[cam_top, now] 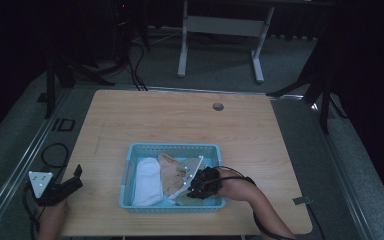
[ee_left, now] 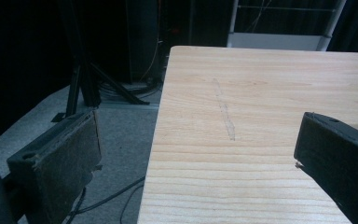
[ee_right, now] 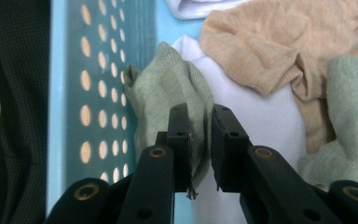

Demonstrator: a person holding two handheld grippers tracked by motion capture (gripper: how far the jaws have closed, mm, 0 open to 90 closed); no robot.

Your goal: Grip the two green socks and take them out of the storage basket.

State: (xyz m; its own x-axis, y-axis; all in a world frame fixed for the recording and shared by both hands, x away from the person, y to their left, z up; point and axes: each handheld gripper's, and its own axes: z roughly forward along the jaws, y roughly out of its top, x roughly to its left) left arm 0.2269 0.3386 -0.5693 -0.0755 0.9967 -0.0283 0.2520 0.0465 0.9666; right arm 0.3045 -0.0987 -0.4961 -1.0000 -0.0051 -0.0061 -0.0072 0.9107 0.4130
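Your right claw [ee_right: 200,140] is down in the blue basket [cam_top: 130,165] at the near edge of the bench [cam_top: 180,115], its jaws clamped on a fold of the green sock [ee_right: 168,88]. Your left claw [ee_left: 196,158] hovers with jaws wide apart over the bench's left edge.

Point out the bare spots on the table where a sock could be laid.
Free: the wooden tabletop between the light-blue perforated plastic basket and the round cable hole, and either side of the basket. Crowded: inside the basket.
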